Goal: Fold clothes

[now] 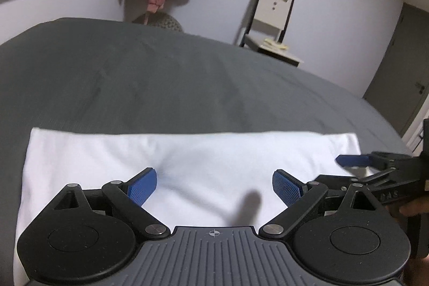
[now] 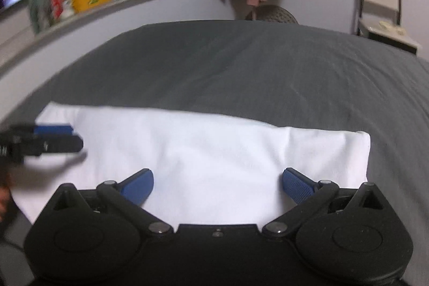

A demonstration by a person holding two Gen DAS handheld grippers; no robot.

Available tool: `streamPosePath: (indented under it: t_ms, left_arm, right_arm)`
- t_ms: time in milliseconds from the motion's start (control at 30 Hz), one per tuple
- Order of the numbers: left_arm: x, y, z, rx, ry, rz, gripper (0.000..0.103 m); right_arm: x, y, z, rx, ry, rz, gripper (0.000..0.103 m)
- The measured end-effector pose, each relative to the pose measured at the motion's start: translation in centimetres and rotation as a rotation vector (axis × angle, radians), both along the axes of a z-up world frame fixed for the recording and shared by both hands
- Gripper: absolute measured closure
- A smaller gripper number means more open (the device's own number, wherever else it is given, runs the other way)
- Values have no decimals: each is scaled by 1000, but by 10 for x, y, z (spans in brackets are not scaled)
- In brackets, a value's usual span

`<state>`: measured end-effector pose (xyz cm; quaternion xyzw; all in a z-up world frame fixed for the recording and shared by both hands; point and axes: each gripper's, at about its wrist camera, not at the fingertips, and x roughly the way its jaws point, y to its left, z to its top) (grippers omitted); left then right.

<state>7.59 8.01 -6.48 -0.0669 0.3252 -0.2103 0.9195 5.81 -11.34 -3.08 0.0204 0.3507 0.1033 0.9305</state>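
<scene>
Left wrist view: white garment (image 1: 187, 165) folded into long flat rectangle, smooth, edges straight, lying across near part of grey bed (image 1: 161, 77). Left tongs (image 1: 214, 185) spread wide above it, gripping nothing. Right tongs (image 1: 351, 160) enter from right over garment's end.

Right wrist view: same garment (image 2: 214, 152), faint crease near right end; right tongs (image 2: 217, 185) spread wide, empty.

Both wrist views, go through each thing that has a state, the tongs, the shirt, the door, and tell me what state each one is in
Left tongs: open, holding nothing, over the shirt.
Right tongs: open, holding nothing, over the shirt.
Shirt: white, folded into a flat rectangle, lying on the bed.
Door: appears shut.
Chair: upright by the wall, with something pale on its seat.
</scene>
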Motion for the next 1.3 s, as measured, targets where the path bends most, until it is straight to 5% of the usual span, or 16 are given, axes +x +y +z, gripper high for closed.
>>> streamPosePath:
  t_ms: [233,333,433,600,767,900,1100,1300]
  left_arm:
    - [-10,-19,-1,160,-50,-41,9]
    - [-14,-21,17,159,-57,-19,9]
    - [-23,-25,31,135,-157,-4,9]
    - [-18,-55,45,193,-206,106,9]
    - [4,-88,30,212,-116,169,9]
    - [11,-102,16,260,-68,211,7]
    - [1,-100,18,277,-21,212,4]
    - [-18,-94,18,256,36,270,4]
  right_arm:
    - [-5,3,-1,-30,-30,24,0]
    - [-7,7,5,-44,-33,4,0]
    - [-14,7,13,-50,-93,-32,0]
    - [-12,14,16,-87,-145,-80,0]
    - [-11,9,15,-74,-142,-109,0]
    - [2,9,0,-78,-38,-113,0]
    - [-2,11,-5,-66,-71,-123,0]
    - [-7,18,-3,-111,-65,-12,0]
